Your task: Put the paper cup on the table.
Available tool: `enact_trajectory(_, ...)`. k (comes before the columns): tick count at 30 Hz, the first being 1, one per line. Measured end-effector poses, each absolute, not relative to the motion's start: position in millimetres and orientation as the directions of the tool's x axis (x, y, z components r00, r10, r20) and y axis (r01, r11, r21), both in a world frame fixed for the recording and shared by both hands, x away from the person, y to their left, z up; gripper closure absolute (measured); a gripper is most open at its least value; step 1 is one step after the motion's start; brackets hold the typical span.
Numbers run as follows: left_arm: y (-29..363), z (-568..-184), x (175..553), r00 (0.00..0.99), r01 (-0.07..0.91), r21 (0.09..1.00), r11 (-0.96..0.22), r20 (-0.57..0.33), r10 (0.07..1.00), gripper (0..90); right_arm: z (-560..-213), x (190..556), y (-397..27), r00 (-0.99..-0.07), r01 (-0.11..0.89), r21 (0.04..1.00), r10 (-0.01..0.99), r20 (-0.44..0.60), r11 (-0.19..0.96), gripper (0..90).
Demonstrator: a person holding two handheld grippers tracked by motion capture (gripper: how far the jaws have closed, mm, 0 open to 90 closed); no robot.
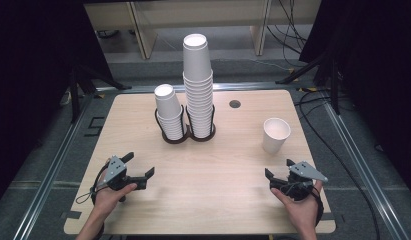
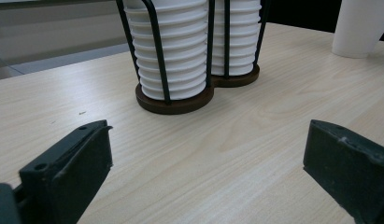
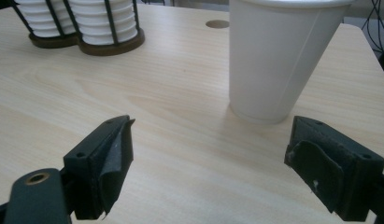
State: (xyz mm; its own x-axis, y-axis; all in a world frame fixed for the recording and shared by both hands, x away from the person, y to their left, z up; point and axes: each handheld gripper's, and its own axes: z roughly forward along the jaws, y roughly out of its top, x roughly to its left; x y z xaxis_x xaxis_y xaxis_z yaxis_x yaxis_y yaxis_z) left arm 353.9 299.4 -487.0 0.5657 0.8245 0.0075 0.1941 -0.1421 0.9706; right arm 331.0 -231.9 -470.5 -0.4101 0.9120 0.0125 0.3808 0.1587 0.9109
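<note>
My right gripper (image 1: 279, 170) sits low over the table's near right edge, jaws spread wide, nothing between them. Straight ahead of it — a bit to the right in the right gripper view — stands a single paper cup (image 3: 278, 56), upright, mouth up, its long axis vertical, on the bare table (image 1: 228, 165). It's near the jaws but not touching. My right hand (image 1: 300, 202) holds the tool roughly level, pointing fwd toward the cup.

My left gripper (image 1: 138, 166) is also wide open and empty, near the front left, well apart from that cup — so the right is clearly the nearer one.

Further back, center-left: a two-slot wire cup holder (image 1: 187, 134) w/ a short stack (image 1: 169, 112) and a tall stack (image 1: 198, 82) of nested cups.
</note>
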Motion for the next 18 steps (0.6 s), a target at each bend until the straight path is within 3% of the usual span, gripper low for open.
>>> enact_trajectory(14, 301.2, -491.0, 352.6, 0.550, 0.220, 0.964, -0.149, 0.004, 0.835, 0.8, -474.4, 304.4, -225.6, -0.416, 0.281, 0.951, 0.909, -0.003, 0.132, 14.9)
enact_trajectory(18, 300.5, -492.0, 352.9, 0.555, 0.220, 0.964, -0.152, 0.004, 0.832, 0.8, -473.5, 304.2, -228.3, -0.407, 0.304, 0.945, 0.913, 0.018, 0.117, 15.0)
